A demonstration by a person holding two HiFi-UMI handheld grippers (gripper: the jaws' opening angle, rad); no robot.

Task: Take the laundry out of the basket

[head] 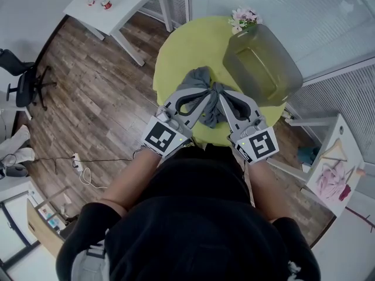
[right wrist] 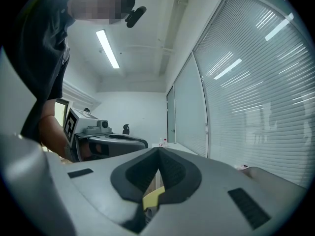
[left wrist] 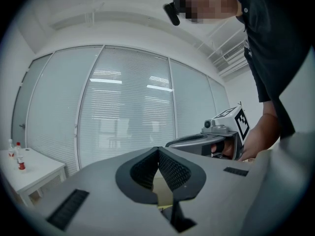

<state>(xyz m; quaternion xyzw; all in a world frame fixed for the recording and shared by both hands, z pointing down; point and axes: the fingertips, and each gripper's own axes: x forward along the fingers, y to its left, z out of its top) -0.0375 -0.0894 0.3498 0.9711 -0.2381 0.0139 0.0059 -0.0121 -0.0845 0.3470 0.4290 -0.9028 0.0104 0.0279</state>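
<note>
A grey heap of laundry (head: 202, 78) lies on the near part of the round yellow-green table (head: 176, 45). Behind it to the right stands the translucent grey basket (head: 263, 63), with nothing visible inside. Both grippers hover over the near side of the heap, their tips close together. The left gripper (head: 209, 96) (left wrist: 158, 150) is shut with nothing between its jaws. My right gripper (head: 222, 96) (right wrist: 158, 150) is shut and empty too. Each gripper view looks level across the room and shows the other gripper beside it, with no cloth in sight.
Pink flowers (head: 243, 17) stand at the table's far edge by the basket. A white table with small bottles (head: 111, 4) is at the back left, and an office chair (head: 26, 81) at far left. A power strip with cable (head: 79, 165) lies on the wooden floor. A cluttered side table (head: 334, 168) stands at right.
</note>
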